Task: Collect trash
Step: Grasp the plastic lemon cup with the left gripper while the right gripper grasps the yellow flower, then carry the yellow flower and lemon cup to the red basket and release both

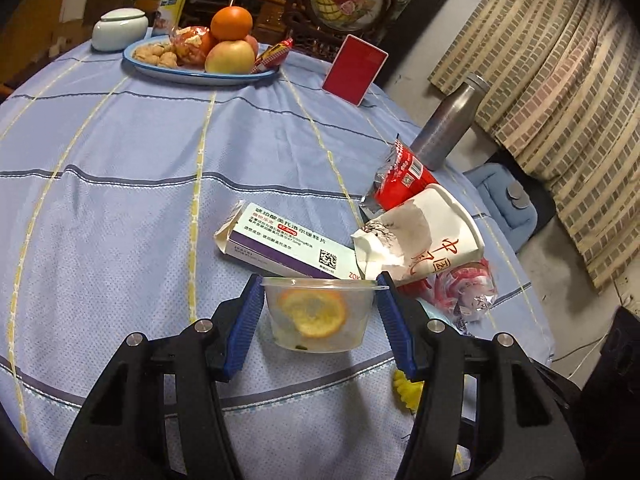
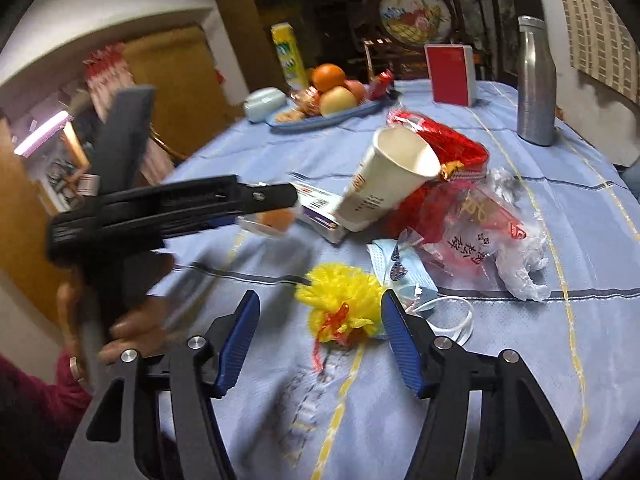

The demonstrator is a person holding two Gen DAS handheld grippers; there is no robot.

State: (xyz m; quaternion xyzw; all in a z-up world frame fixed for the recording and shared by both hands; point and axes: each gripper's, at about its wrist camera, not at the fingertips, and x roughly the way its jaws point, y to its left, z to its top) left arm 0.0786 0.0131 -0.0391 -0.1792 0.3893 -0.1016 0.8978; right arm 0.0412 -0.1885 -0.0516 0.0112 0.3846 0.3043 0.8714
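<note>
Most of the trash still lies heaped on the blue striped cloth (image 1: pixel 120 184), so the collecting looks barely begun; no bin or bag for it shows in either view. The left gripper (image 1: pixel 320 320) is clamped on a clear plastic cup (image 1: pixel 320 316), its blue pads pressing both sides just under the rim; inside sits an orange slice (image 1: pixel 314 314) with some pale residue and a green speck at the bottom. The right gripper (image 2: pixel 320 336) stands apart around a yellow pompom (image 2: pixel 340 300) with red ribbon: the pompom lies between the jaws, but the pads do not visibly press it. Left to gather, by my reading: a medicine box (image 1: pixel 280 240) just behind the cup, a tipped paper cup (image 2: pixel 388 176) that is empty inside and rests on the box, red wrappers (image 2: pixel 440 144), a crumpled clear bag (image 2: pixel 492 236) and a blue face mask (image 2: pixel 396 268). The fruit plate (image 1: pixel 200 76) at the far side holds an orange, apples, walnuts and wrapped snacks; it, the lidded white jar (image 1: pixel 118 28), the red card and the steel bottle (image 2: pixel 534 80) seem not to be trash.
</note>
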